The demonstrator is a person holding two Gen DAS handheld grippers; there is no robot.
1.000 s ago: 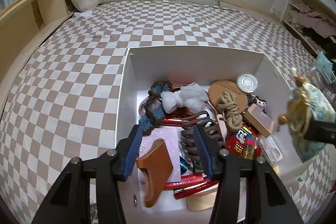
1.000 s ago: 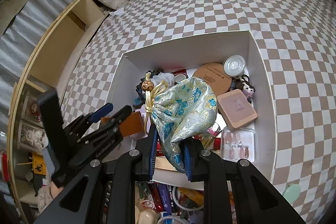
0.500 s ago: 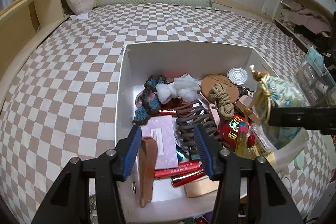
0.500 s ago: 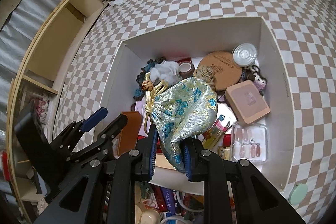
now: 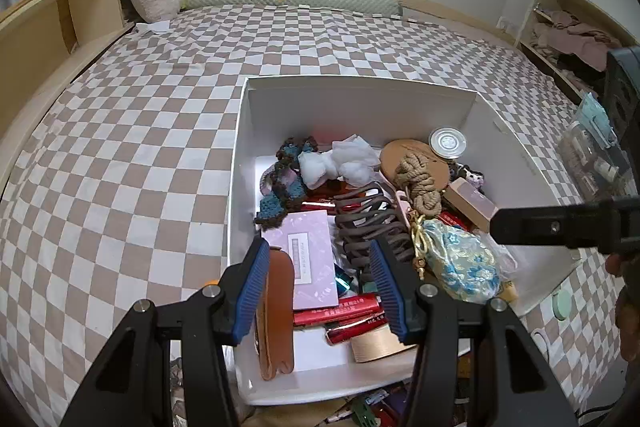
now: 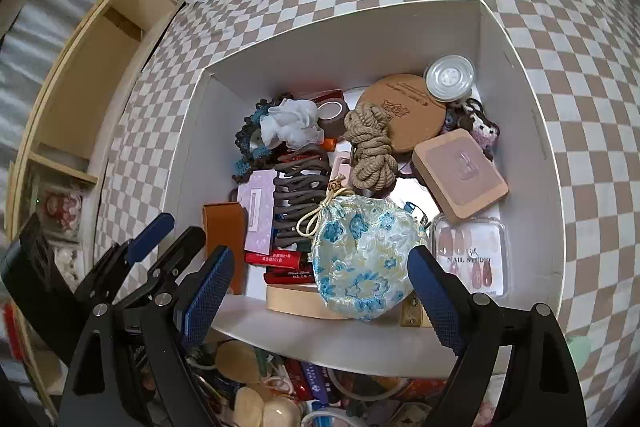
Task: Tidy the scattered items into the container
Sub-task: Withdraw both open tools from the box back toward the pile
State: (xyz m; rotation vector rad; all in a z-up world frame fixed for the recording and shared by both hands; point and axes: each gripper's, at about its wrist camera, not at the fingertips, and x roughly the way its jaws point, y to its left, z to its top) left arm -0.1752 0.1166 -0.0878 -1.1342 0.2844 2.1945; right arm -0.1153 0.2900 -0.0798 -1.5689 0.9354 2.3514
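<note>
A white box (image 5: 360, 107) sits on the checked bed, full of small items. The blue-and-gold brocade pouch (image 6: 360, 259) lies inside near the front wall, on other items. My right gripper (image 6: 320, 259) hovers over it with its jaws opening wide, and the pads stand clear of the pouch (image 5: 460, 267). My left gripper (image 5: 318, 251) hangs open over the box's left front part. A brown leather case (image 5: 276, 307) stands on edge below it beside the left pad, not squeezed. From the right wrist, the left gripper (image 6: 176, 229) sits just left of that case (image 6: 224, 231).
In the box lie a rope coil (image 6: 370, 147), a brown hair claw (image 6: 300, 195), a pink flat box (image 6: 460, 175), a nail set (image 6: 472, 251) and a cork disc (image 6: 404, 115). Loose clutter (image 6: 280, 387) lies under the box's near edge. Wooden shelves (image 5: 48, 23) flank the bed.
The right jaws have spread apart and the pouch has dropped from them into the box. The brown leather case has tipped from tilted to standing on edge. The left gripper has hardly moved.
</note>
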